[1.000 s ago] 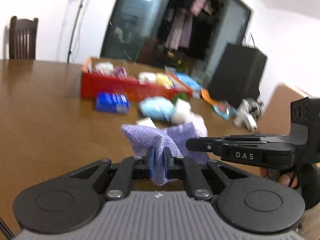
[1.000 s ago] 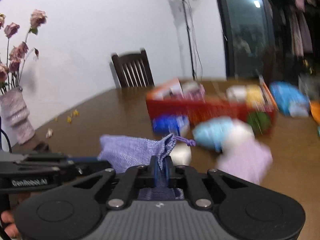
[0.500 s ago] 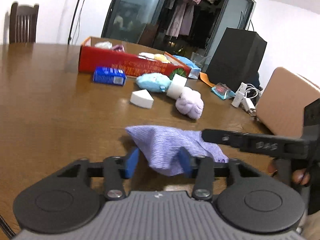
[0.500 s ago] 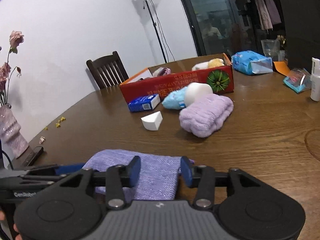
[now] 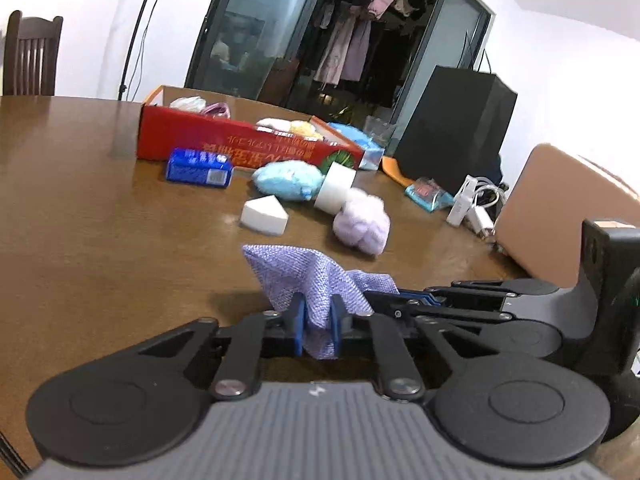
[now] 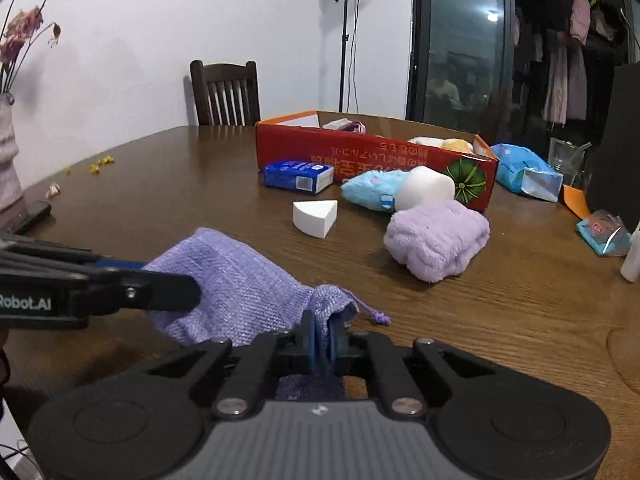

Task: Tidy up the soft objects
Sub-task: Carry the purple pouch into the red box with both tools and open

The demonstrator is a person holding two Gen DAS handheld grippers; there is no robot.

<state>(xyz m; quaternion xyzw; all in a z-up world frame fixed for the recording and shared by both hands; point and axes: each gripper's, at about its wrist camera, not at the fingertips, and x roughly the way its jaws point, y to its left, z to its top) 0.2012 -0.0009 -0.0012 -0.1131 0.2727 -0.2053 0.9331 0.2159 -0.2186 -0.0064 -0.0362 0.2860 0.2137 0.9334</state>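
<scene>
A purple woven drawstring pouch lies near the table's front edge; it also shows in the left wrist view. My left gripper is shut on one end of the pouch. My right gripper is shut on its drawstring mouth end. Further back lie a purple fluffy towel, a white wedge sponge, a light blue plush and a white cylinder sponge. A red cardboard box behind them holds several soft items.
A blue tissue pack lies in front of the box. A blue bag, a glass and a small packet are at the right. A chair stands behind the brown table. A vase stands at far left.
Half a second ago both grippers were open around the pouch on the table. Now both have shut on it again, one at each end.
</scene>
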